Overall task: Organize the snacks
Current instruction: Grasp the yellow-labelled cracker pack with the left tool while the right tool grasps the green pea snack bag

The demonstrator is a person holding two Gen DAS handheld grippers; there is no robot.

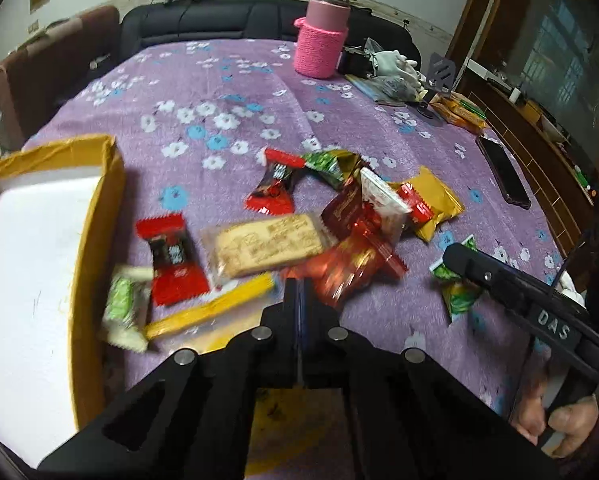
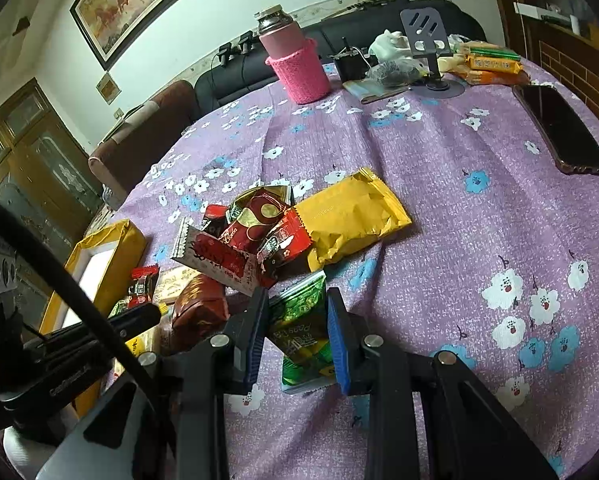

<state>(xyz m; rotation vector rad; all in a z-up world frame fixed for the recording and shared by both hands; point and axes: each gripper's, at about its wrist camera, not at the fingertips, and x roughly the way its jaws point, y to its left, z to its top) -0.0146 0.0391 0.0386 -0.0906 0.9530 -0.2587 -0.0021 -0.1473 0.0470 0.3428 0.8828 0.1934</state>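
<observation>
A yellow cardboard box (image 1: 99,216) is sitting open at the left of the worktop (image 1: 227,80), its white inside showing nothing. Wrapped snacks (image 1: 339,216) are lying heaped beside it on the purple flowered cloth. The left hand-held gripper (image 1: 300,292) is standing fully closed, holding nothing. The right hand-held gripper (image 2: 298,308) is clamping narrowly on a green pea packet (image 2: 301,332). A pink flask (image 1: 323,36) is standing at the far edge, a dark sofa (image 1: 203,20) behind.

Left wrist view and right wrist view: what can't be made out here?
- Left tool: shut; motion blur hides whether its tips pinch the red wrapper.
- Box: cut off by the left wrist view's edge; contents unseen.
- Green pea packet: the right tool covers its sides, and its lower end passes behind the tool.
</observation>
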